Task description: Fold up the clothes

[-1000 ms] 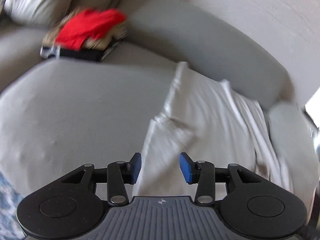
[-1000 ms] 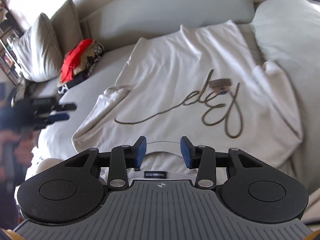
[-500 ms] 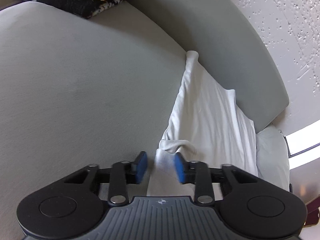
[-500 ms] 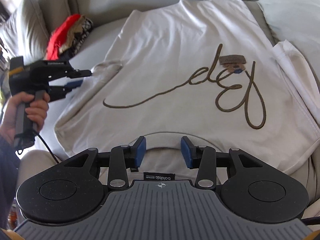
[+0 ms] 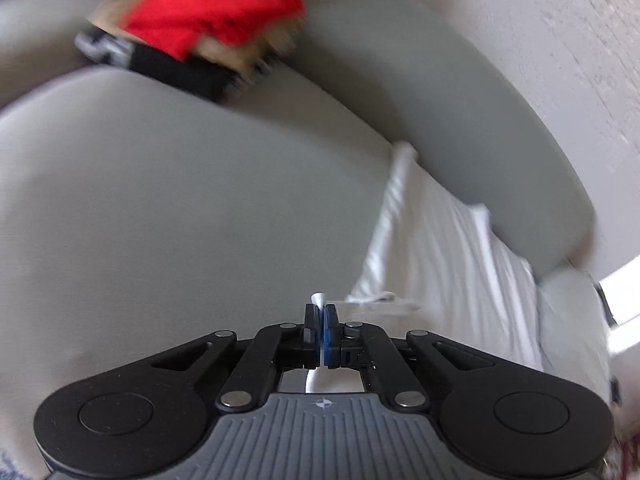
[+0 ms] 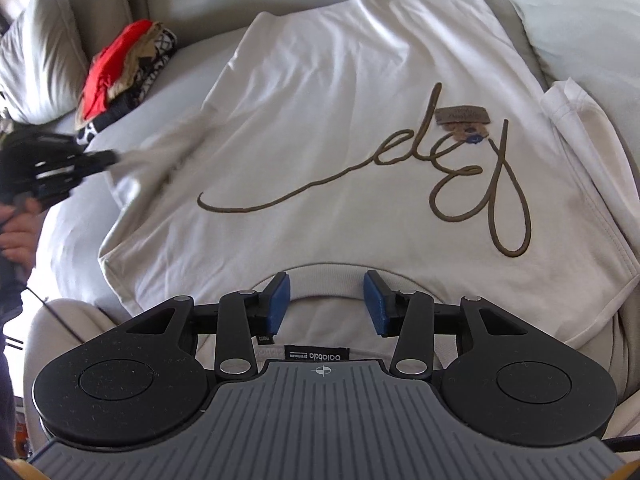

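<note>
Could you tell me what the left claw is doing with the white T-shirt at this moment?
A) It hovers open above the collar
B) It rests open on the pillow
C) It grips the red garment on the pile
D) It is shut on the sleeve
D: the left claw is shut with a sliver of white fabric pinched between its blue pads, and the right wrist view shows it pulling the sleeve of the T-shirt outward.

- One cream T-shirt (image 6: 360, 120) spread across the middle of the frame
- One stack of folded clothes (image 6: 120, 72) at upper left, red on top
- Two cushions: one (image 6: 36, 52) at far left, one (image 6: 580, 20) at upper right
- Two grippers: left gripper (image 6: 108, 158), right gripper (image 6: 326, 300)
</note>
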`<act>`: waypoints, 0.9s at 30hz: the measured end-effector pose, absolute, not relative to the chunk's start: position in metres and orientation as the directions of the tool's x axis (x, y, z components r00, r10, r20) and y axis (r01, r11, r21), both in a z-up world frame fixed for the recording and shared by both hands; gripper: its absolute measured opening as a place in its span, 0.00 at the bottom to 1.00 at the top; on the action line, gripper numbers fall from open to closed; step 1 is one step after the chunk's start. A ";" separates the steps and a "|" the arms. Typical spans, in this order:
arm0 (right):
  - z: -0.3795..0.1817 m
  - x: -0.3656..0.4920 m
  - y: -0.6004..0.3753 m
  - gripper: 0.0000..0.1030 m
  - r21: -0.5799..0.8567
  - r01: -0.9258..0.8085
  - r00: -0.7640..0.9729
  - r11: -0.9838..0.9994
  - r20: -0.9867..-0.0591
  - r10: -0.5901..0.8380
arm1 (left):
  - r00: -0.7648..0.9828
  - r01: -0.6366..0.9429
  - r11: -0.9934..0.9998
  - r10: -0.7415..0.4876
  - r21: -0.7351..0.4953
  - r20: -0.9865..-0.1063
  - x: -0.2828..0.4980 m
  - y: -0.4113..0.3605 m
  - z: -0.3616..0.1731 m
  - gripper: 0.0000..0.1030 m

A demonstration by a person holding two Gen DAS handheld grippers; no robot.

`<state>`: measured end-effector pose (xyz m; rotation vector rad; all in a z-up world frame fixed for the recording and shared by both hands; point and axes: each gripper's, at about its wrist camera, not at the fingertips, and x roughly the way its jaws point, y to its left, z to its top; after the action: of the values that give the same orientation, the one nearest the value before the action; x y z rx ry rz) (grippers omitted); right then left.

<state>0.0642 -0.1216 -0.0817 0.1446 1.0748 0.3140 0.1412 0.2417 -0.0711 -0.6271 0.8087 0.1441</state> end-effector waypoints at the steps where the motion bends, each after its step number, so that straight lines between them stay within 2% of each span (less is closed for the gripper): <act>1: -0.082 0.064 -0.121 0.46 0.267 -0.178 0.437 0.947 -0.841 0.319 | 0.692 -0.388 0.808 -0.062 -0.443 -0.719 0.133 0.244 -0.067 0.00; 4: -0.082 0.064 -0.122 0.46 0.265 -0.168 0.434 0.949 -0.845 0.313 | 0.646 -0.525 0.784 0.113 -0.332 -0.755 0.110 0.253 -0.064 0.00; 6: -0.081 0.064 -0.122 0.46 0.264 -0.166 0.432 0.950 -0.846 0.311 | 0.604 -0.586 0.756 0.168 -0.291 -0.779 0.104 0.257 -0.069 0.00; 8: -0.078 0.063 -0.124 0.46 0.268 -0.159 0.433 0.950 -0.846 0.311 | 0.567 -0.630 0.724 0.180 -0.282 -0.804 0.100 0.263 -0.076 0.00; 10: -0.075 0.059 -0.130 0.53 0.280 -0.151 0.438 0.948 -0.840 0.318 | 0.560 -0.637 0.726 0.207 -0.257 -0.803 0.099 0.261 -0.075 0.00; 12: -0.070 0.055 -0.138 0.53 0.297 -0.146 0.446 0.944 -0.832 0.331 | 0.558 -0.629 0.740 0.214 -0.240 -0.802 0.098 0.259 -0.070 0.01; 14: -0.066 0.049 -0.147 0.53 0.318 -0.144 0.450 0.937 -0.822 0.348 | 0.553 -0.619 0.756 0.224 -0.215 -0.802 0.094 0.254 -0.065 0.07; 15: -0.064 0.044 -0.154 0.53 0.329 -0.143 0.451 0.933 -0.818 0.358 | 0.549 -0.613 0.764 0.232 -0.198 -0.803 0.091 0.251 -0.061 0.07; 16: -0.063 0.040 -0.159 0.53 0.337 -0.144 0.450 0.931 -0.815 0.365 | 0.545 -0.608 0.773 0.240 -0.181 -0.804 0.088 0.248 -0.058 0.14; 17: -0.062 0.035 -0.164 0.53 0.344 -0.144 0.450 0.928 -0.812 0.371 | 0.541 -0.602 0.781 0.248 -0.164 -0.804 0.086 0.244 -0.054 0.27; 19: -0.062 0.027 -0.172 0.53 0.354 -0.142 0.451 0.924 -0.808 0.379 | 0.540 -0.534 0.813 0.120 -0.230 -0.833 0.078 0.233 -0.053 0.32; 21: -0.062 0.021 -0.178 0.54 0.364 -0.140 0.454 0.921 -0.803 0.387 | 0.521 -0.495 0.809 -0.018 -0.318 -0.854 0.071 0.223 -0.059 0.34; 24: -0.063 0.016 -0.181 0.54 0.390 -0.142 0.455 0.910 -0.791 0.410 | 0.501 -0.535 0.744 -0.102 -0.400 -0.860 0.063 0.215 -0.072 0.34; 27: -0.061 0.013 -0.182 0.54 0.400 -0.154 0.459 0.904 -0.781 0.424 | 0.533 -0.560 0.709 -0.087 -0.428 -0.842 0.054 0.208 -0.076 0.32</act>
<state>0.0125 -0.1815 -0.0612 0.2897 1.0371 0.3619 0.0541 0.2082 -0.0756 -0.7532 0.9861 0.3164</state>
